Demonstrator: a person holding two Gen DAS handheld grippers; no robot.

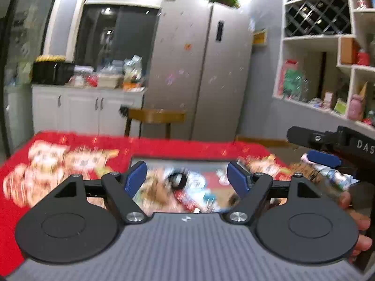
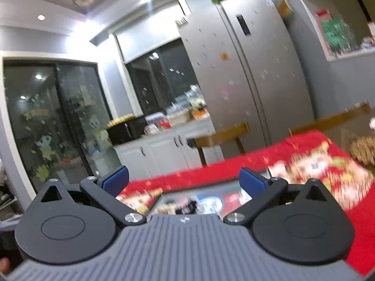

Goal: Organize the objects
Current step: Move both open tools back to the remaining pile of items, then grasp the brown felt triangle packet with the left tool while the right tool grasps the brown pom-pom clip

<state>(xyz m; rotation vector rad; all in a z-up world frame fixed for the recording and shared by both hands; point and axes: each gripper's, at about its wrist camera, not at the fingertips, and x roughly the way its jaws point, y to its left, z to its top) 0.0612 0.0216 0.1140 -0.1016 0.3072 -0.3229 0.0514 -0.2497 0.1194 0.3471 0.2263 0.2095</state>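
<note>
- A kitchen; a table under a red patterned tablecloth [image 1: 70, 145] fills the foreground, with a steel fridge [image 1: 206, 70] behind.
- On the cloth sits a shallow tray [image 1: 178, 159] heaped with small mixed items [image 1: 178, 182], too blurred to name.
- The left gripper [image 1: 186, 178] hangs above the tray, jaws spread, holding nothing.
- The right gripper [image 2: 185, 182], also released and empty, hangs near the tray's edge.
- Judgement: both views are smeared, so steady first, choose one item on top, then lower straight over it before closing.
</note>
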